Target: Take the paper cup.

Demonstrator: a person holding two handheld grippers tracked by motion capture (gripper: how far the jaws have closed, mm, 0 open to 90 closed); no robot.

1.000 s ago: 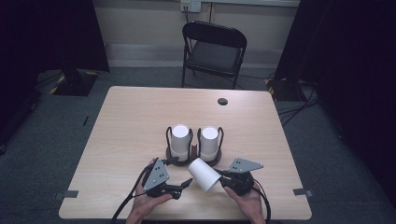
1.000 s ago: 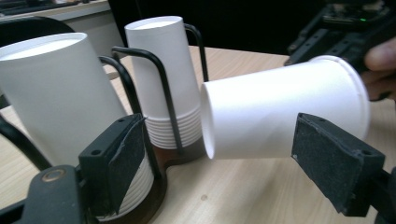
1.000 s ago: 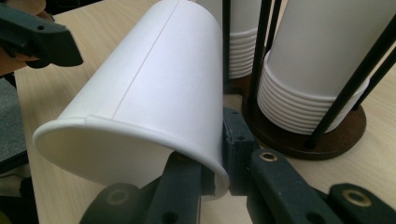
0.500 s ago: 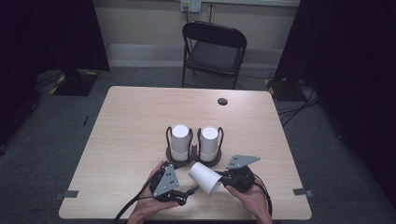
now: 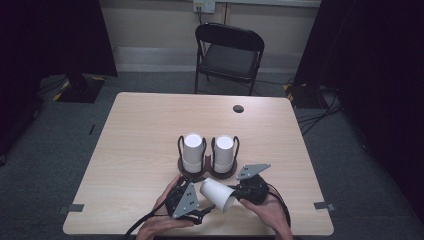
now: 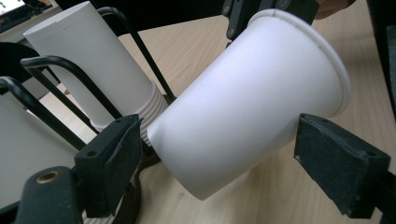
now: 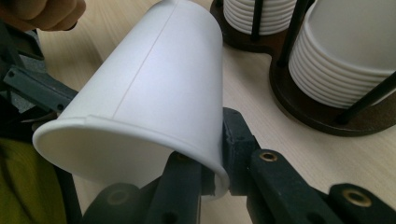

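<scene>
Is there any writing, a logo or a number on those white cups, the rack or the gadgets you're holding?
None can be read. The paper cup pinched at its rim by the right gripper is plain white, as are the cup stacks in the dark holder. The left gripper, jaws apart around the cup, shows no markings either.

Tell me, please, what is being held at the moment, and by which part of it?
The right gripper pinches a white paper cup by its rim. The left gripper is open, its jaws either side of the cup's body, not touching.
</scene>
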